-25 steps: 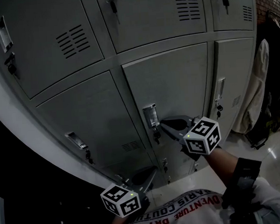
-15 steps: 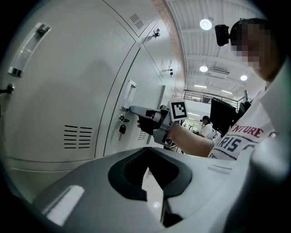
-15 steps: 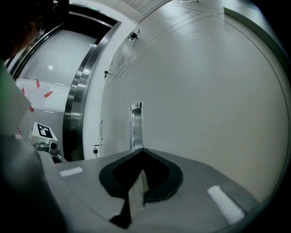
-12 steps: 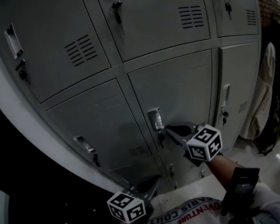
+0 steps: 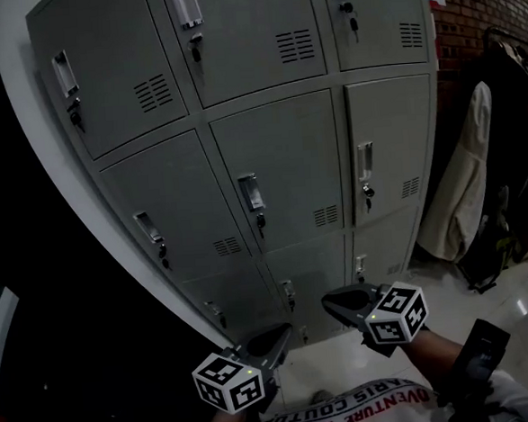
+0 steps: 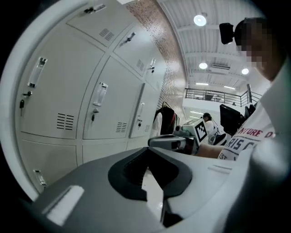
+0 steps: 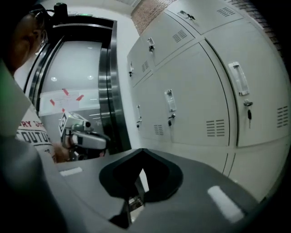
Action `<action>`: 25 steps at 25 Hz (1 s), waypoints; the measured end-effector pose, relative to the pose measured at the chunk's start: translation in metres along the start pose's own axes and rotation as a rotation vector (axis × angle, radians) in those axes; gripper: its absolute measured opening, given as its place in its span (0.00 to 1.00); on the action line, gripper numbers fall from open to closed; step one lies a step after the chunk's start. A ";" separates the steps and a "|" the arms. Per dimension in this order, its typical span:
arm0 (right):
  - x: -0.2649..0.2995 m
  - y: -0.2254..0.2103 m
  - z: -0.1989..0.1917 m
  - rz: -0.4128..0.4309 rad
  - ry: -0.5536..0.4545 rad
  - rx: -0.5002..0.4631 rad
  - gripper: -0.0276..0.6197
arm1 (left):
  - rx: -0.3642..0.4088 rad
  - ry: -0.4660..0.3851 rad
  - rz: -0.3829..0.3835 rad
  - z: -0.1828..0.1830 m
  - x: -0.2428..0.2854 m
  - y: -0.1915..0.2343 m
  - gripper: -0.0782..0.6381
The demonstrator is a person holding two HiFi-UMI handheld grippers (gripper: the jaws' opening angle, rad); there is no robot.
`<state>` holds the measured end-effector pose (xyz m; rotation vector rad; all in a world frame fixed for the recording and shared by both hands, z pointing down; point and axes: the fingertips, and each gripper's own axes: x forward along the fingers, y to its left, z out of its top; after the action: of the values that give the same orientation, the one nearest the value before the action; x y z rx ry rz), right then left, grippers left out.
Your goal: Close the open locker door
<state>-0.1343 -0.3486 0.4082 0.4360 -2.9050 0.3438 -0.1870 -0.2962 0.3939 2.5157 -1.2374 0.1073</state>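
The grey locker bank (image 5: pixel 264 79) fills the head view, and every door I see lies flush. The middle door (image 5: pixel 288 168) with its handle and key (image 5: pixel 251 196) lies flush too. My right gripper (image 5: pixel 335 305) is low near the floor, well clear of that door, jaws together and holding nothing. My left gripper (image 5: pixel 275 337) hangs beside it, lower left, also shut and empty. In the left gripper view the jaws (image 6: pixel 148 151) point along the lockers (image 6: pixel 113 104). The right gripper's own view has its jaws (image 7: pixel 142 151) below the same doors (image 7: pixel 191 109).
Coats (image 5: pixel 465 182) hang to the right of the lockers against a brick wall (image 5: pixel 466 2). Glossy floor (image 5: pixel 522 296) lies in front. A dark metal door frame (image 7: pixel 109 91) stands left of the lockers. A person (image 6: pixel 207 119) sits far off in the hall.
My right gripper has left the middle door's handle and dropped down and back. The lockers now look farther away, with more of the bank in view. The left gripper stays low.
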 end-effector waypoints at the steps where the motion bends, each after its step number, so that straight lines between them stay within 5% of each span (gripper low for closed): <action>1: -0.023 0.021 -0.016 0.022 0.019 0.003 0.03 | 0.010 0.011 -0.008 -0.012 -0.003 -0.023 0.12; 6: -0.127 0.099 -0.087 0.064 0.078 0.048 0.03 | -0.036 0.037 -0.053 -0.075 -0.015 -0.124 0.12; 11: -0.181 0.145 -0.113 0.073 0.060 0.133 0.03 | -0.039 0.045 -0.058 -0.097 -0.031 -0.190 0.12; 25: -0.200 0.238 -0.102 0.074 -0.007 0.079 0.03 | 0.001 0.034 -0.047 -0.108 -0.106 -0.242 0.12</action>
<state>-0.0045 -0.0485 0.4156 0.3430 -2.9278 0.4705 -0.0554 -0.0439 0.4092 2.5316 -1.1647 0.1387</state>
